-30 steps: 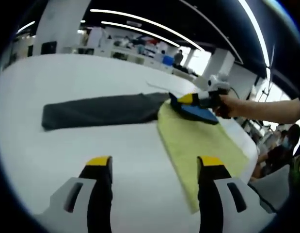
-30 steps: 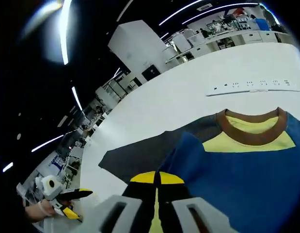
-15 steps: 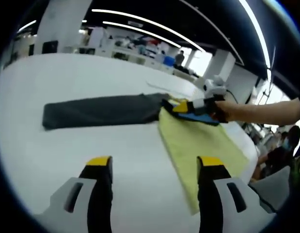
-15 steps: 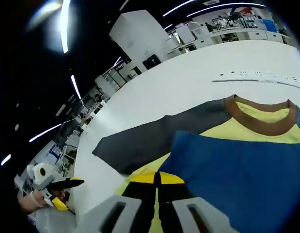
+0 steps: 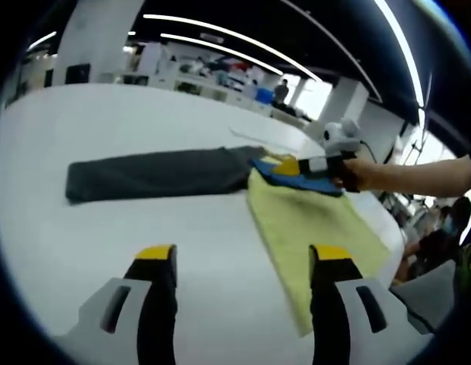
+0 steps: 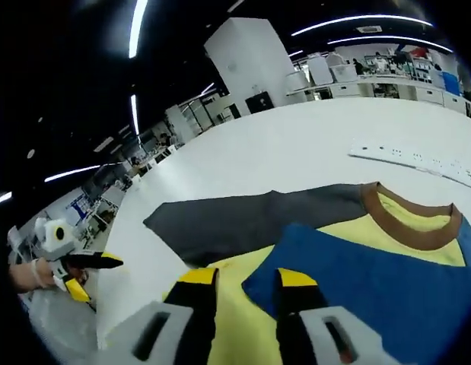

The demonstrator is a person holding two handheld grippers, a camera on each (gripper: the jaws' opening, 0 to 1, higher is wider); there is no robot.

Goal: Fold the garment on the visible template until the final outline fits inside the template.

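A garment lies flat on the white table (image 5: 144,114). Its dark grey sleeve (image 5: 155,173) (image 6: 243,220) stretches out to one side. The yellow body (image 5: 311,228) (image 6: 349,226) has a brown collar (image 6: 414,228), and a blue sleeve (image 5: 307,181) (image 6: 372,274) lies folded across it. My right gripper (image 6: 246,277) (image 5: 292,163) is open just above the blue sleeve's edge, holding nothing. My left gripper (image 5: 243,255) (image 6: 94,275) hovers open over bare table near the yellow hem.
A white power strip (image 6: 418,156) lies on the table beyond the collar. The table's curved edge (image 5: 387,220) runs close to the yellow body, with seated people (image 5: 440,220) past it. Benches and pillars stand far behind.
My right gripper, shut on the blue sleeve before, has opened and let it go, and the sleeve now lies flat on the body. The left gripper has stayed still.
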